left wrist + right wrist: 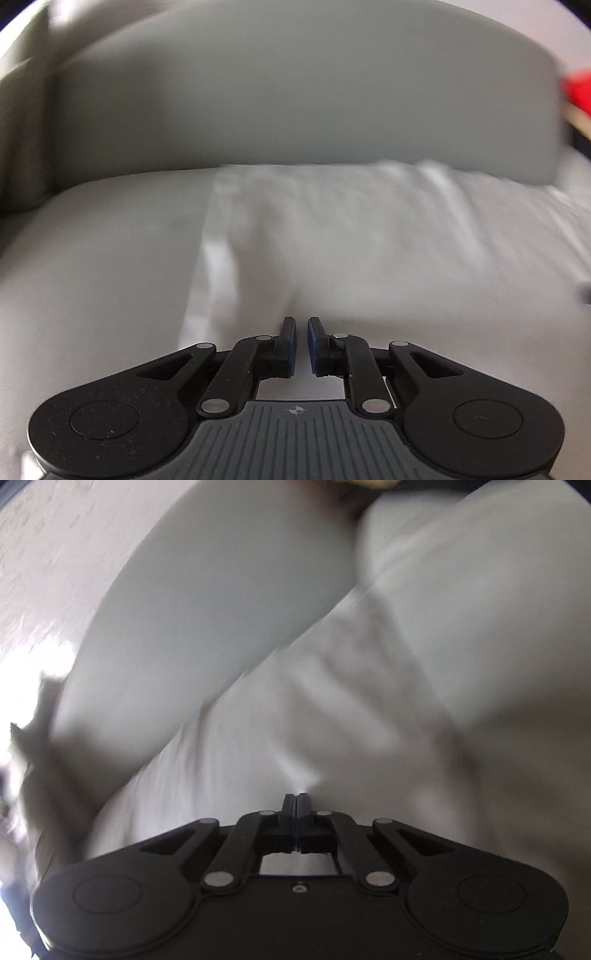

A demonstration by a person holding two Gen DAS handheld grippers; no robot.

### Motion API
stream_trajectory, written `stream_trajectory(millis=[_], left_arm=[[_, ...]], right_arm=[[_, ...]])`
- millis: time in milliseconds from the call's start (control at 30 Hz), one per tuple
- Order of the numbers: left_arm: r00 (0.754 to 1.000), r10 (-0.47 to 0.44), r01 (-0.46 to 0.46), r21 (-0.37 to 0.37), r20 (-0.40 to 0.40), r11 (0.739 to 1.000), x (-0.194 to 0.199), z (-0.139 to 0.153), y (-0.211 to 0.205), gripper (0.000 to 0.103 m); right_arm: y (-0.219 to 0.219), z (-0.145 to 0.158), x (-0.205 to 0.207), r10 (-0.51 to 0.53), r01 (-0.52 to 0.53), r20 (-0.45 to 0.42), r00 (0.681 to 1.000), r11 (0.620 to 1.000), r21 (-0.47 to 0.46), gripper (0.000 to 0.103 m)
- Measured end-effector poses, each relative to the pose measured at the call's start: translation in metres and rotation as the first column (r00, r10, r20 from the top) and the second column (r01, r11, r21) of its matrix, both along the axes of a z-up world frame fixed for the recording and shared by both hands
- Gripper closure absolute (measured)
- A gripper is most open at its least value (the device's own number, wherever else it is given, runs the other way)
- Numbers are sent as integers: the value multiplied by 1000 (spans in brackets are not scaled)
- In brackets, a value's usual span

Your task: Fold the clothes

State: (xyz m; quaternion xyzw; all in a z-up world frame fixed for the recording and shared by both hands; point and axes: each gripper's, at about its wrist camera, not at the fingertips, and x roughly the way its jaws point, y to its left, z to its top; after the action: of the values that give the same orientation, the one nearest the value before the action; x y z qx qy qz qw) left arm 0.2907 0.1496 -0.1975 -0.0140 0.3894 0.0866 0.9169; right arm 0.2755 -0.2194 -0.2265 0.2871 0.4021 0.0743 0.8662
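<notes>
A white garment (332,229) lies spread on the pale seat of a sofa, blurred by motion, with its left edge forming a straight fold. My left gripper (301,325) hovers over the garment's near edge; its blue pads stand a narrow gap apart and nothing shows pinched between them. In the right wrist view the same white garment (351,720) fills the middle. My right gripper (297,796) has its jaws pressed together, and the cloth puckers into a small peak right at its fingertips.
The sofa's grey backrest (295,92) rises behind the garment, also seen as a diagonal backrest (221,590). A grey armrest (22,129) stands at the left. Something red (578,92) sits past the sofa's right end. A pale wall (44,554) lies beyond.
</notes>
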Motion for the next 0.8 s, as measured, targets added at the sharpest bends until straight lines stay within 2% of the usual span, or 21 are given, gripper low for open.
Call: stream_trajectory(millis=[67, 100, 167, 200, 267, 300, 333, 400, 500, 567, 600, 667, 733, 800], left_arm=[[996, 94, -94, -14, 7, 995, 3, 1, 22, 92], [990, 139, -139, 29, 4, 990, 4, 1, 29, 92], [979, 203, -202, 120, -3, 972, 9, 1, 36, 94], [978, 208, -205, 133, -8, 970, 8, 2, 37, 94], [976, 218, -212, 160, -16, 964, 6, 5, 39, 94], [976, 218, -214, 163, -9, 963, 5, 8, 39, 95], [978, 209, -210, 141, 25, 968, 0, 15, 39, 95], [979, 185, -194, 97, 90, 976, -7, 28, 37, 95], [985, 96, -102, 37, 146, 994, -8, 38, 19, 95], [989, 13, -14, 5, 144, 1000, 1, 36, 2, 93], [991, -22, 21, 2, 136, 1000, 9, 32, -8, 93], [990, -84, 85, 0, 116, 996, 24, 22, -28, 91], [994, -72, 69, 37, 81, 997, 39, 8, -35, 91], [997, 16, -22, 86, 76, 996, 49, -3, -29, 91]], right_arm=[[-13, 1, -1, -125, 124, 6, 992, 979, -164, 103], [-17, 1, -1, -170, 166, 5, 985, 954, -248, 103], [-11, 1, -1, -146, 143, 13, 989, 939, -312, 103], [-6, 1, -1, -133, 130, 16, 991, 927, -351, 103], [18, 5, -1, -98, 94, 17, 995, 866, -490, 103], [22, 8, -3, -97, 90, 12, 995, 860, -502, 103], [22, 14, -6, -104, 104, 26, 994, 877, -470, 100], [10, 29, -12, -106, 134, 98, 989, 932, -338, 100], [4, 39, -7, -58, 77, 133, 989, 987, -142, 95], [9, 32, 21, 12, -12, 102, 995, 1000, 6, 91], [14, 28, 30, 50, -55, 99, 994, 998, 44, 91], [29, 20, 44, 131, -137, 108, 986, 989, 53, 91], [39, 10, 58, 148, -150, 87, 985, 989, 12, 94], [32, 5, 66, 51, -41, 111, 992, 995, -93, 103]])
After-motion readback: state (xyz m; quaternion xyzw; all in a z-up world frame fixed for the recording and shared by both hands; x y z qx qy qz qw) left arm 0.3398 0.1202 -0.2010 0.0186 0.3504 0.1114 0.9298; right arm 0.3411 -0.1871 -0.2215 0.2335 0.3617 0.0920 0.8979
